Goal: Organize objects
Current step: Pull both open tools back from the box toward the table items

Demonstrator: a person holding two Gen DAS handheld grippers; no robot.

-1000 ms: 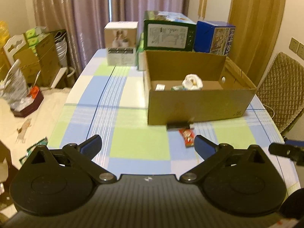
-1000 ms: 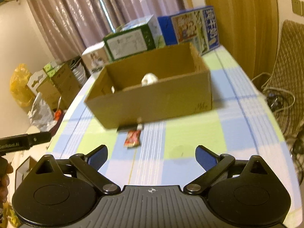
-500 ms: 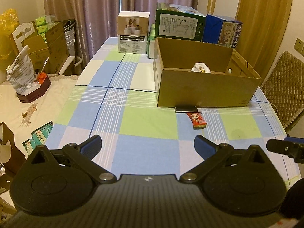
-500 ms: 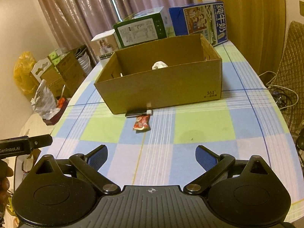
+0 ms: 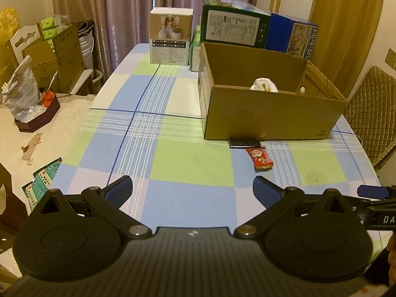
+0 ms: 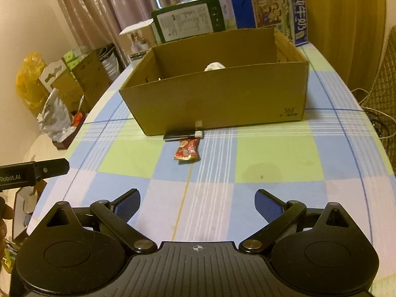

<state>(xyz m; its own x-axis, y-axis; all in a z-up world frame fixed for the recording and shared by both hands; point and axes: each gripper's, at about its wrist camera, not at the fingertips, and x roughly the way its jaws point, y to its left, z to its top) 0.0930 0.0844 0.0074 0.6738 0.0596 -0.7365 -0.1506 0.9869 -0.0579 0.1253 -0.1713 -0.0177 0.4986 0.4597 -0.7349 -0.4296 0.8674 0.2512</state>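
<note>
While both claws, left (image 5: 192,190) and right (image 6: 197,203), hover spread apart and empty over the checked tabletop (image 5: 173,158), one red packet (image 6: 187,149) and one black stick (image 6: 183,135) lie just before the box (image 6: 222,96); one white bundle (image 6: 214,66) sits inside it.

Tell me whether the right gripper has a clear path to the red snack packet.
Probably yes. The right gripper is open, and only bare tablecloth lies between it and the red snack packet, which lies just short of the cardboard box.
</note>
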